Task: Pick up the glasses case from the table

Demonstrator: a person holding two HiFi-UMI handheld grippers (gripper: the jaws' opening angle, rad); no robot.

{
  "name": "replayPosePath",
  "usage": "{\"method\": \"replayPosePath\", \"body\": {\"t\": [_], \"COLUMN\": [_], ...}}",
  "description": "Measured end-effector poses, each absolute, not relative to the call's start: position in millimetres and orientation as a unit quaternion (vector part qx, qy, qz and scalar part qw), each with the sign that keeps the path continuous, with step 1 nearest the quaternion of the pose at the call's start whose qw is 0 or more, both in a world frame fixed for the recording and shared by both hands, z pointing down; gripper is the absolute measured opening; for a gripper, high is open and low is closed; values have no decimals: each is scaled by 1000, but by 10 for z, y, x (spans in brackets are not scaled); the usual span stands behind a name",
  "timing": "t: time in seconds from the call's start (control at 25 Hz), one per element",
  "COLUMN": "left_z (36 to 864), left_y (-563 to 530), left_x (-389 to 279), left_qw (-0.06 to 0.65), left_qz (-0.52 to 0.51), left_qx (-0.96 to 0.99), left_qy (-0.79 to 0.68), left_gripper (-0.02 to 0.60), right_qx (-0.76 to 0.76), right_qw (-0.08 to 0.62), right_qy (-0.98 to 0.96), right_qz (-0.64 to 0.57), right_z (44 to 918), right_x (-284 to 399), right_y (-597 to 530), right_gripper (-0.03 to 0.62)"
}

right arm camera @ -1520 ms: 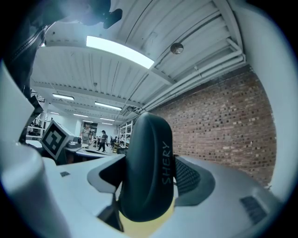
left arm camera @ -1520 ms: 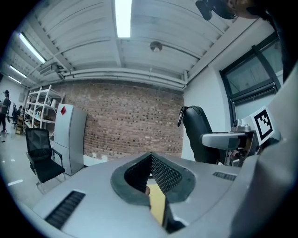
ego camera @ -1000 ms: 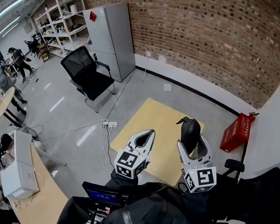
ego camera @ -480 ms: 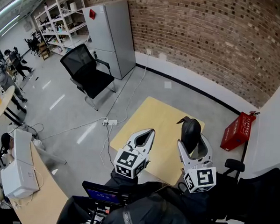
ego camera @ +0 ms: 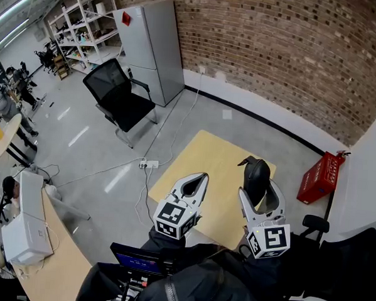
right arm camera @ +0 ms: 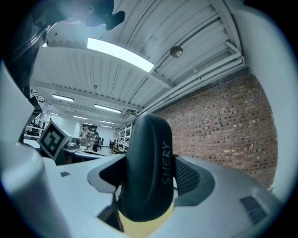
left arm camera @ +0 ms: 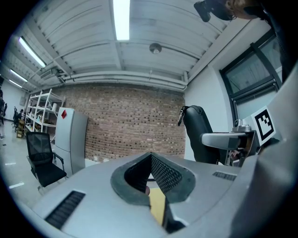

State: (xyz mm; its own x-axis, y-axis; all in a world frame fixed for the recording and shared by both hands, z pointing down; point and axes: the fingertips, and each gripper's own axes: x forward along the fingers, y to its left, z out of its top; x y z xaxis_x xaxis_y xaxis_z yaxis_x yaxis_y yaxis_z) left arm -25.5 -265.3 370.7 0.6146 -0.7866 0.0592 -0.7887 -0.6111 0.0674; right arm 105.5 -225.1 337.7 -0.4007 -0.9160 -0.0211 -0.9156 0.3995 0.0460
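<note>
one hazard: slippage. hold glasses case (right arm camera: 148, 176) pinched in right gripper (ego camera: 259, 192); smooth rounded shell, could drop onto table (ego camera: 212, 159). left gripper (left arm camera: 150, 186) pressed together, empty.

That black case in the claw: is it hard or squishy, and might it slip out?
Probably stiff: the case looks fully rounded and undented where the right claw squeezes it. Its smooth, curved shell could slip or pivot, though the textured pads likely help.

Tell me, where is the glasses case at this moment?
In the head view the case is at the right, standing upright in the right tongs, above the right part of the table.
</note>
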Motion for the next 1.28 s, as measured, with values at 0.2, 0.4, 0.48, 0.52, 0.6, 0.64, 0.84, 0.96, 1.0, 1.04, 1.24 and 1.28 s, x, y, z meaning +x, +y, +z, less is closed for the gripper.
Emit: {"method": "replayPosePath", "body": {"t": [0.2, 0.4, 0.48, 0.52, 0.6, 0.64, 0.84, 0.96, 1.0, 1.04, 1.24, 1.28], "left_z": [3745, 3756, 3741, 3730, 3714, 3710, 3714, 3723, 3723, 3721, 3712, 3718], "left_y": [-2648, -2604, -2610, -2618, -2635, -2639, -2626, -2609, -2604, -2600, -2595, -2594], "left_x": [-244, -266, -263, -257, -244, -239, -222, -211, -207, -206, -212, -210], "left_qw": [46, 43, 44, 44, 44, 44, 45, 44, 44, 45, 46, 46], "left_qz": [14, 14, 14, 14, 14, 14, 15, 14, 14, 14, 13, 12], "left_qx": [897, 897, 897, 897, 896, 896, 896, 896, 896, 896, 897, 897], "left_qy": [-439, -439, -440, -441, -442, -442, -441, -441, -441, -441, -440, -440], "left_gripper": [0, 0, 0, 0, 0, 0, 0, 0, 0, 0, 0, 0], "right_qx": [547, 545, 544, 543, 541, 541, 539, 539, 539, 539, 541, 541], "right_qw": [4, 4, 4, 4, 4, 4, 3, 3, 3, 4, 4, 4], "right_qy": [-837, -838, -839, -839, -840, -841, -842, -842, -842, -842, -840, -840], "right_qz": [-26, -28, -28, -28, -29, -29, -28, -30, -30, -30, -30, -30], "right_z": [3397, 3401, 3385, 3376, 3362, 3356, 3353, 3360, 3359, 3357, 3357, 3362], "right_x": [1065, 1028, 1030, 1036, 1048, 1052, 1055, 1059, 1061, 1062, 1058, 1059], "right_y": [-2244, -2200, -2208, -2218, -2236, -2242, -2231, -2210, -2204, -2199, -2195, -2195], "right_gripper": [324, 324, 324, 324, 324, 324, 324, 324, 324, 324, 324, 324]}}
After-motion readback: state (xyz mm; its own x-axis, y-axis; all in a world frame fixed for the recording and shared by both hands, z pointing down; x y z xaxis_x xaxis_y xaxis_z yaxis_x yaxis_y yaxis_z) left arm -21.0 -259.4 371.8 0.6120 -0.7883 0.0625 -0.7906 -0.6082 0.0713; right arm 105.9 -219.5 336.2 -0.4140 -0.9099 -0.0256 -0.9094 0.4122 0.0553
